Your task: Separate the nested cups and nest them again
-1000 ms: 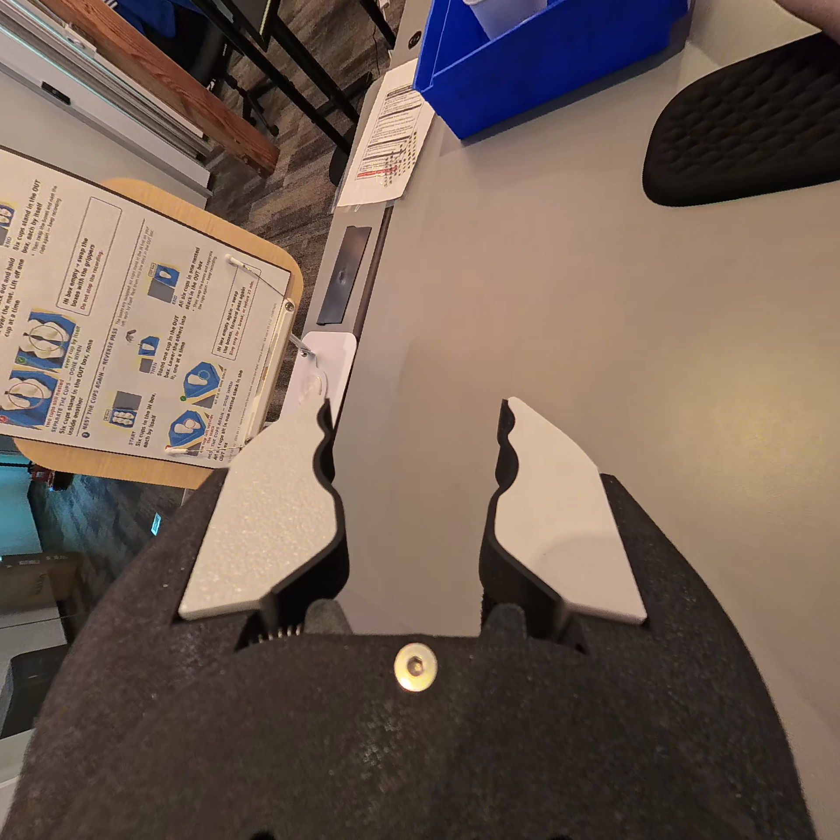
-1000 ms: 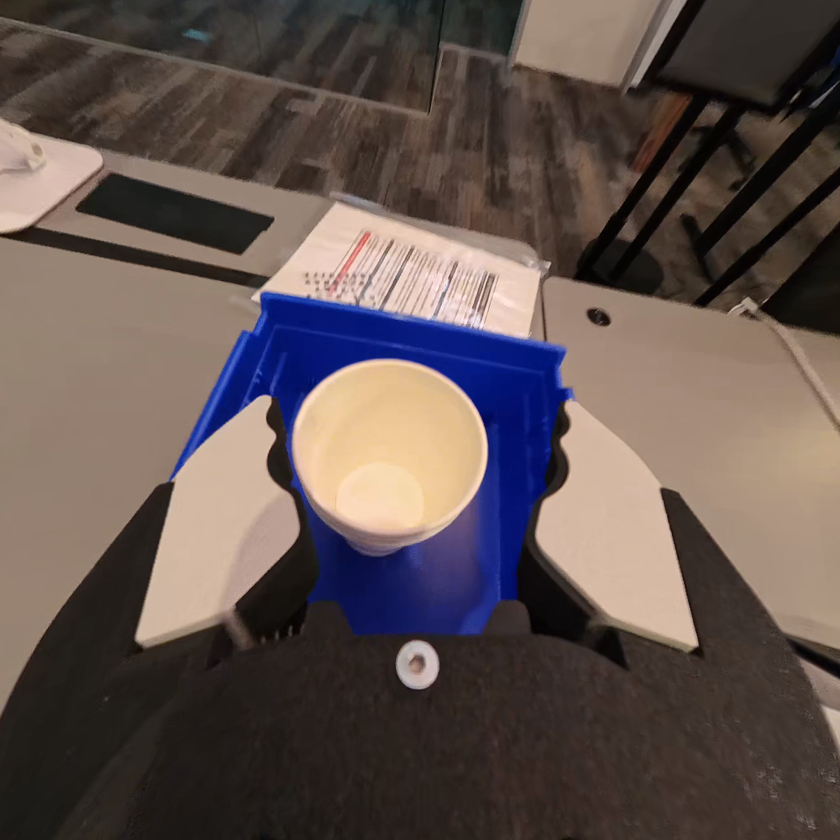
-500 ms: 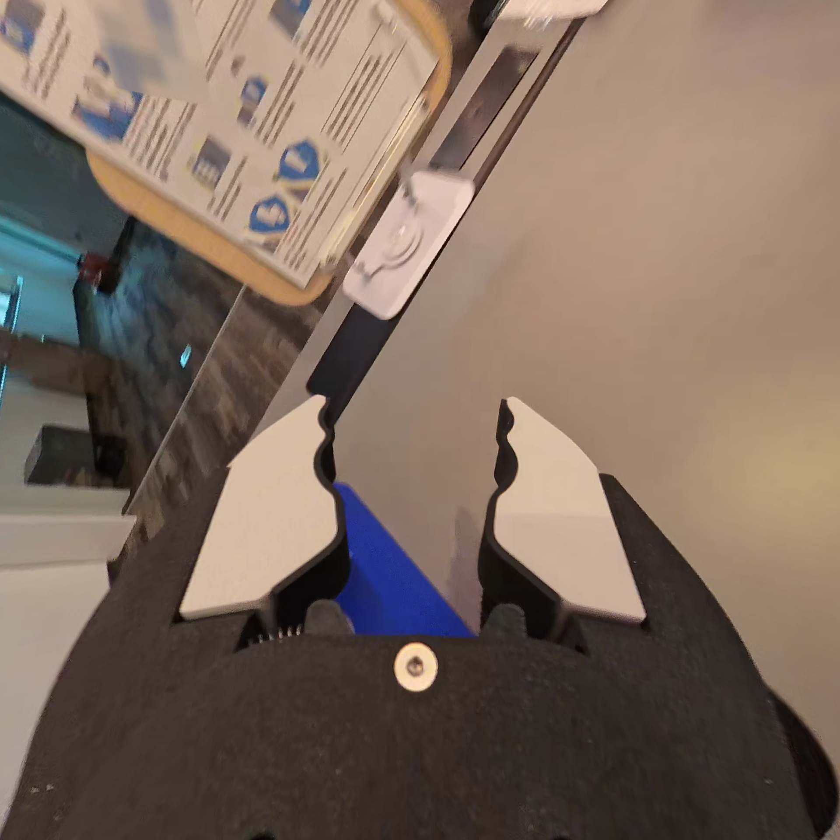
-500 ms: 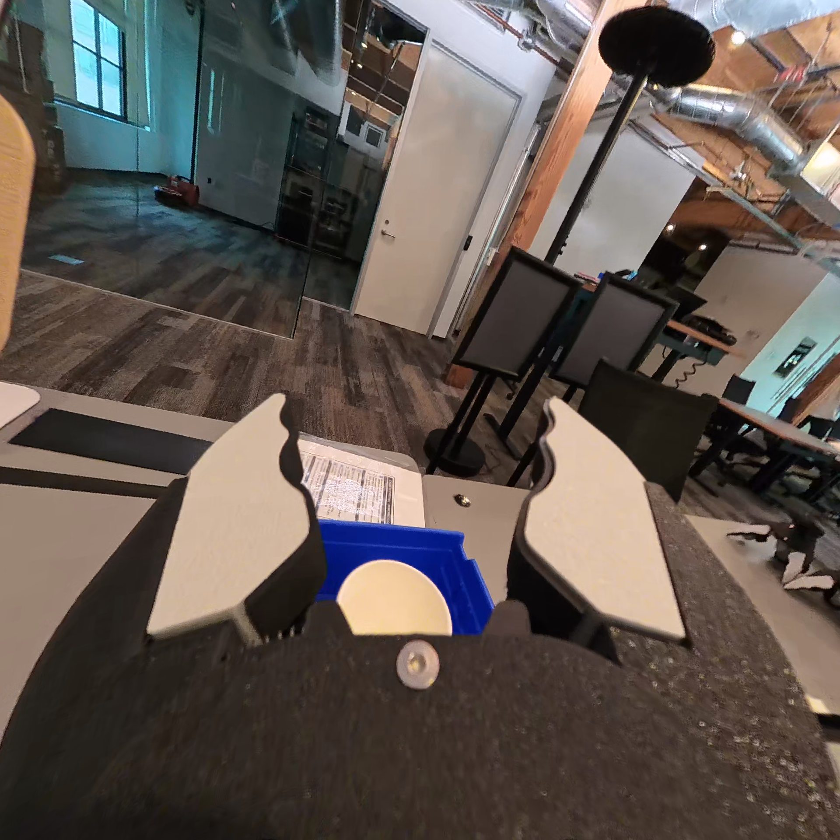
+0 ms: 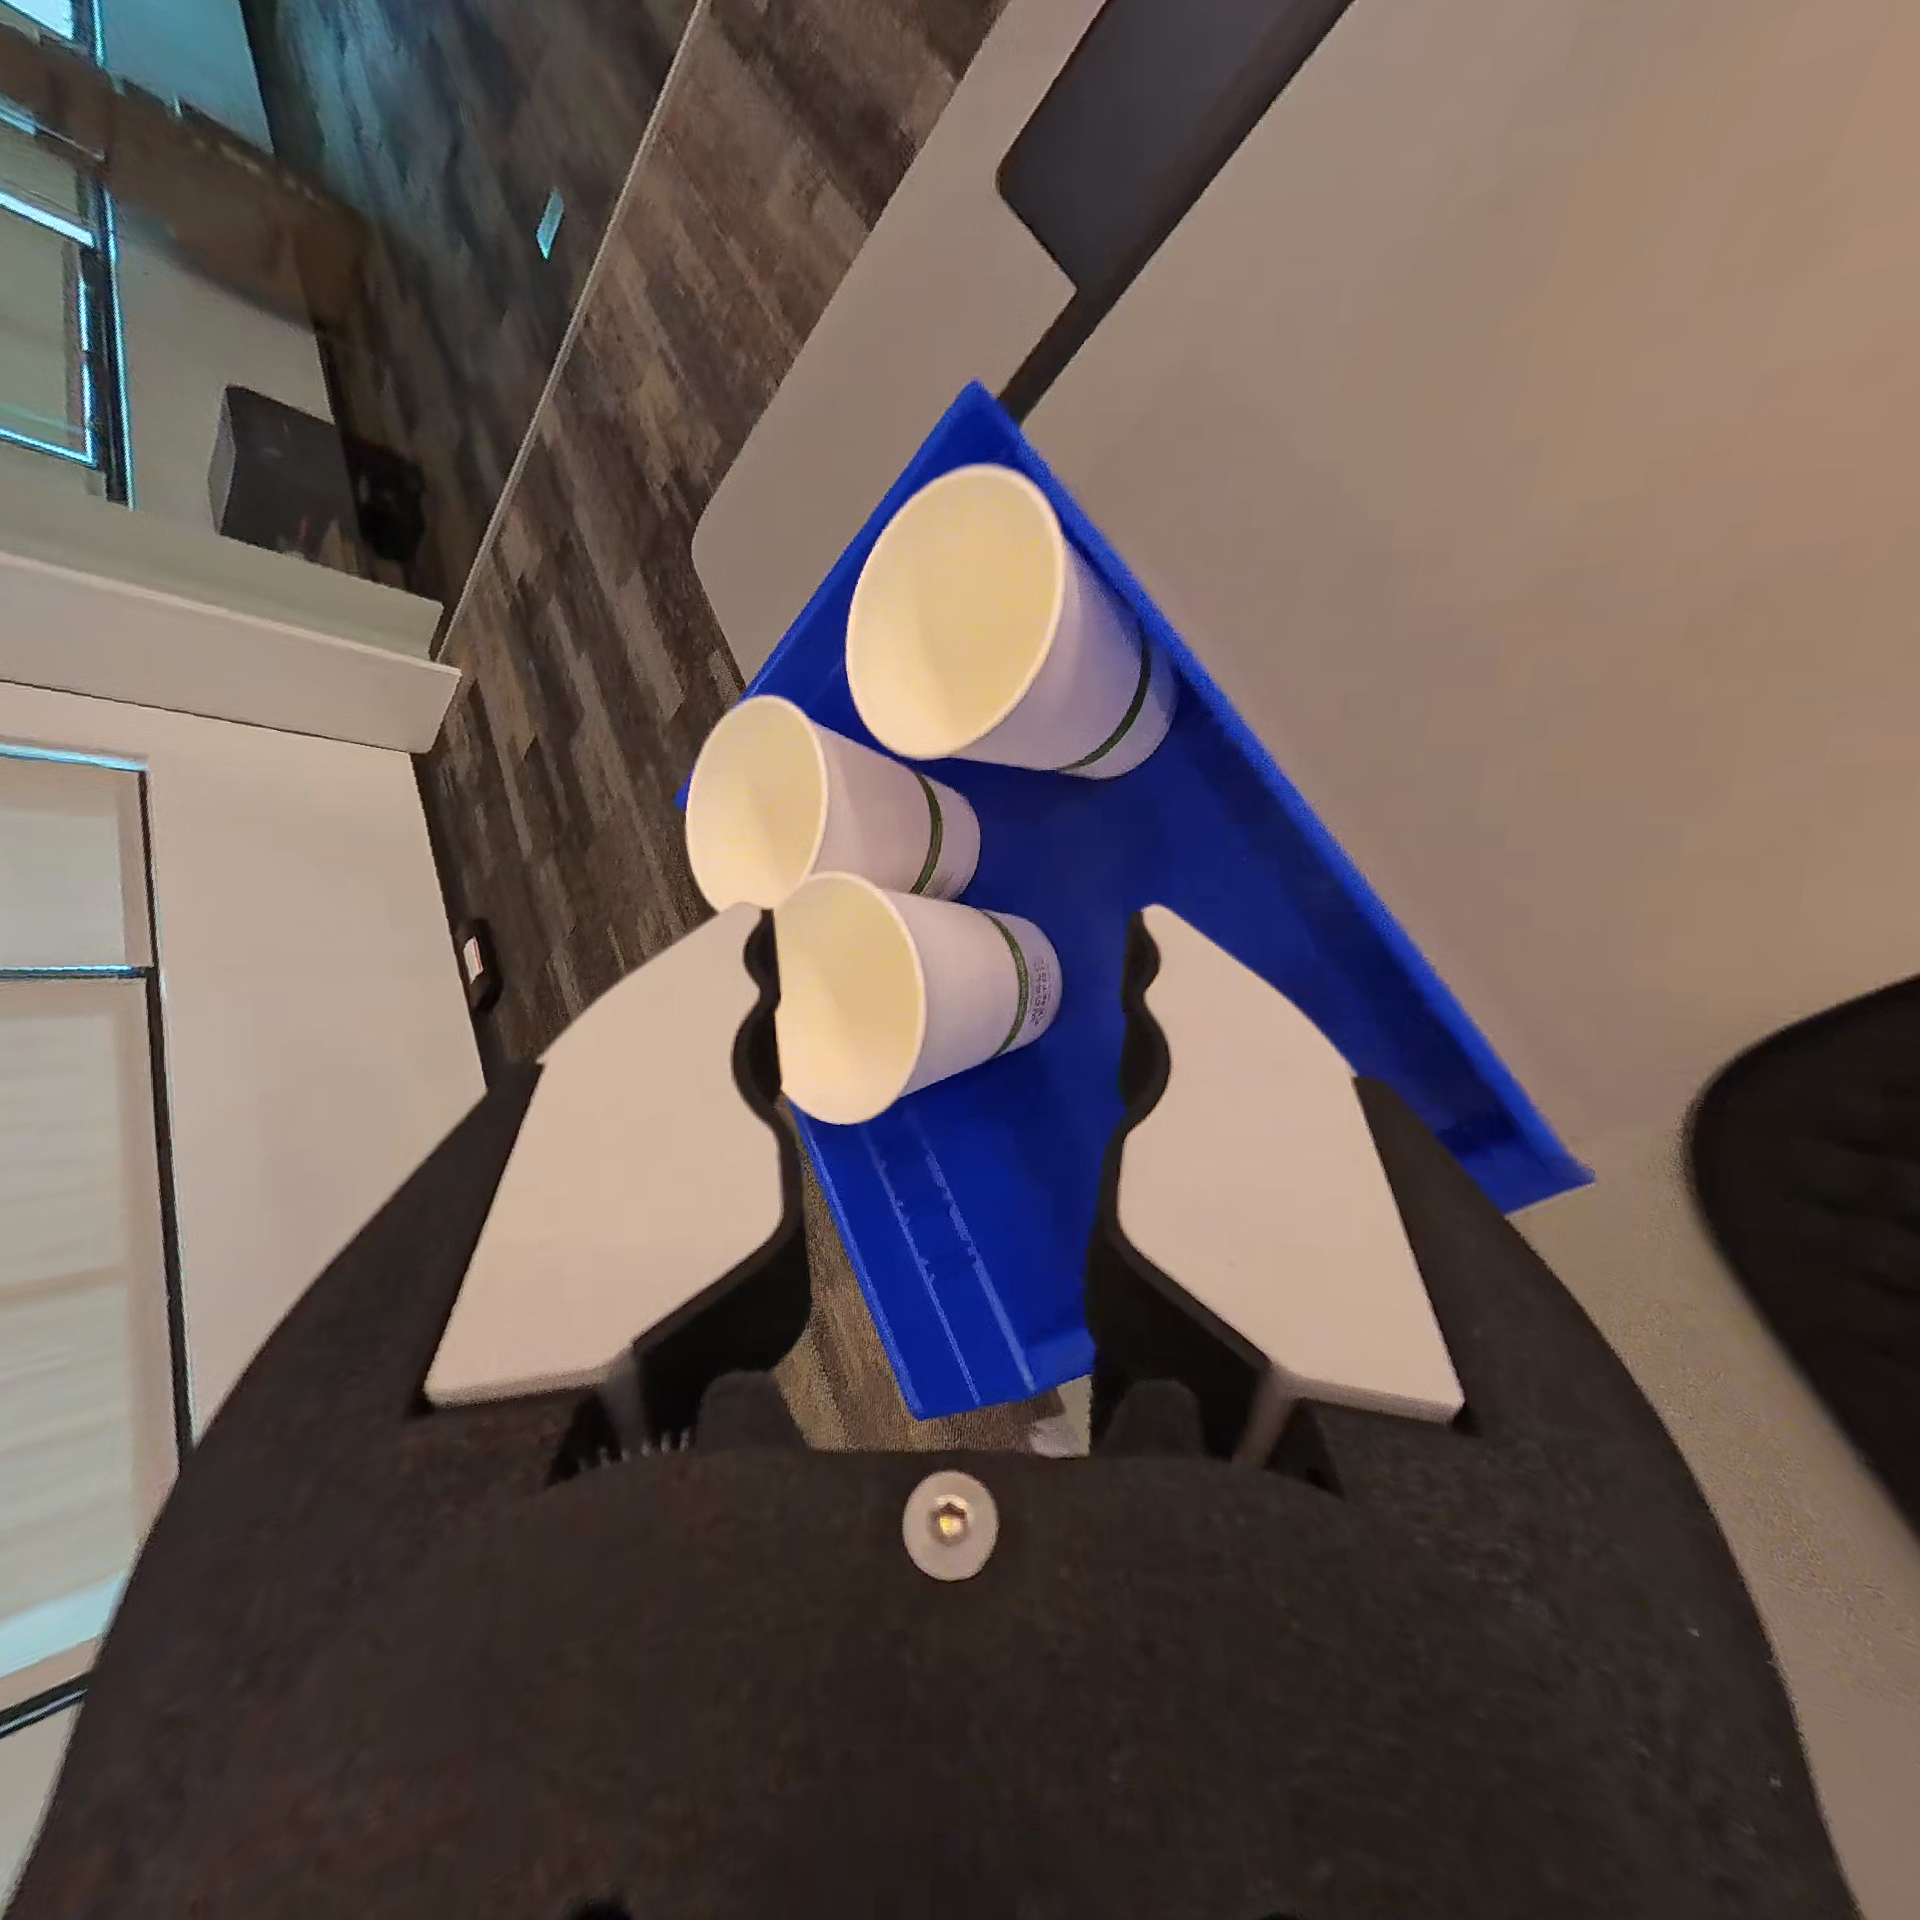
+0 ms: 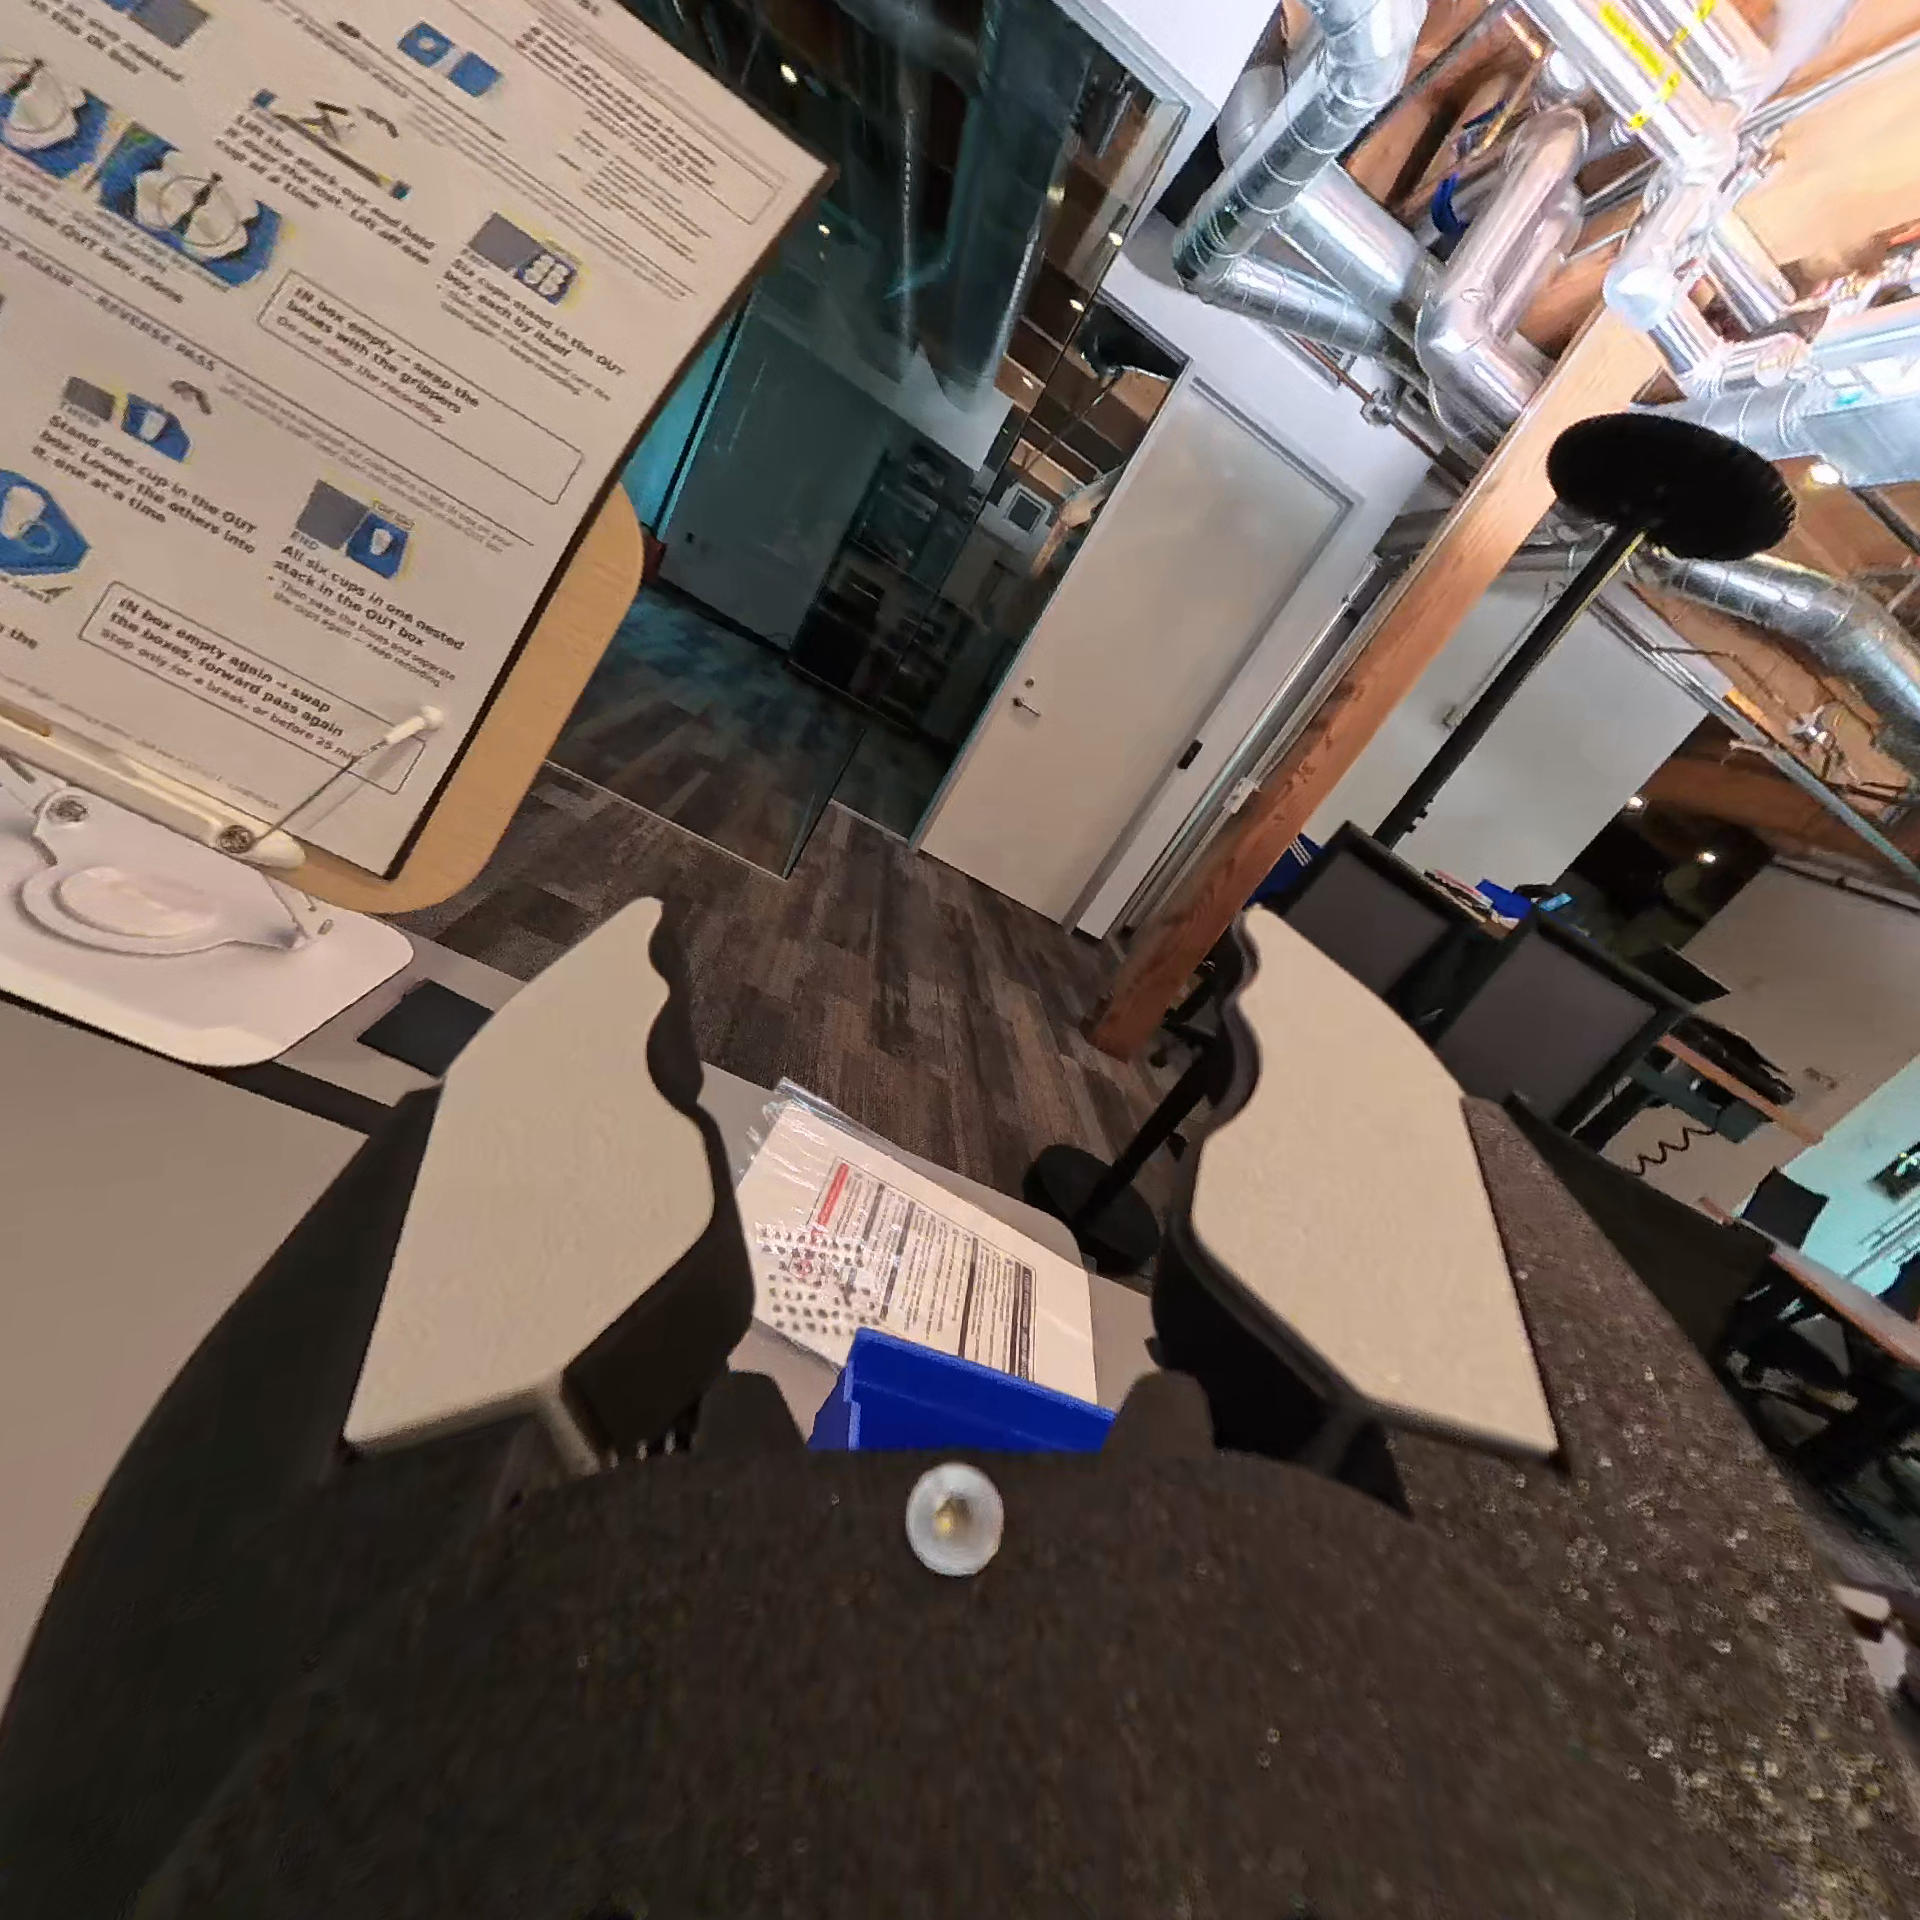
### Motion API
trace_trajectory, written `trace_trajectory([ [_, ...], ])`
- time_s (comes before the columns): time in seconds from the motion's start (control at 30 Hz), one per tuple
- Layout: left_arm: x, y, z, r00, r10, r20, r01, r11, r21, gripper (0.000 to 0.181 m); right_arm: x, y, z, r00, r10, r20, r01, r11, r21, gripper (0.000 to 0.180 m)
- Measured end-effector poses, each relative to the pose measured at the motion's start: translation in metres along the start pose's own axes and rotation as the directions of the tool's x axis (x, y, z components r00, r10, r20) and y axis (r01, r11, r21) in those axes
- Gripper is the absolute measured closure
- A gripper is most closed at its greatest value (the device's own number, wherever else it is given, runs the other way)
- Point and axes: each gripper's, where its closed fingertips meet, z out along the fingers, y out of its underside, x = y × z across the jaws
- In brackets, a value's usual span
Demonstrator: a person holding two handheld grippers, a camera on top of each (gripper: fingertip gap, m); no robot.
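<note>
The left tongs (image 5: 940, 940) gape wide and hold nothing, and 3 paper cups stand apart in a blue bin (image 5: 1236, 935) right ahead of them. The nearest cup (image 5: 914, 997) sits between the finger tips, close to the left finger (image 5: 623, 1174), with its long axis across the view and its rim toward that finger. The middle cup (image 5: 821, 805) is just beyond it, rims nearly touching; the far cup (image 5: 997, 623) is nearer the bin wall. The bin sits at the worktop (image 5: 1558, 520) edge, so room is tight on that side. The right tongs (image 6: 951, 951) are also spread and empty, aimed out over a second blue bin (image 6: 956, 1397), so the left is likely nearer.
</note>
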Motion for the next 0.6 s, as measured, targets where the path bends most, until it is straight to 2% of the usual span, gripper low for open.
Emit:
trace_trajectory([
  [0.1,0.001,0.016,0.016,0.999,0.039,-0.029,-0.040,0.999,-0.037,0.120,-0.012,0.000,0.002,0.999,0.004,0.044,-0.004,1.000,-0.005,0.087],
  [0.23,-0.006,0.047,0.042,0.992,0.125,-0.025,-0.127,0.974,-0.187,0.122,-0.020,0.005,0.004,0.994,0.026,0.108,-0.023,0.999,-0.032,0.088],
  [0.37,-0.008,0.069,0.068,0.997,0.056,-0.057,-0.070,0.956,-0.286,0.125,-0.018,0.013,0.005,0.991,0.035,0.130,-0.028,0.998,-0.060,0.088],
  [0.6,-0.003,0.095,0.099,0.994,-0.041,-0.099,0.001,0.929,-0.369,0.138,-0.013,0.020,0.006,0.988,0.058,0.144,-0.048,0.996,-0.077,0.089],
])
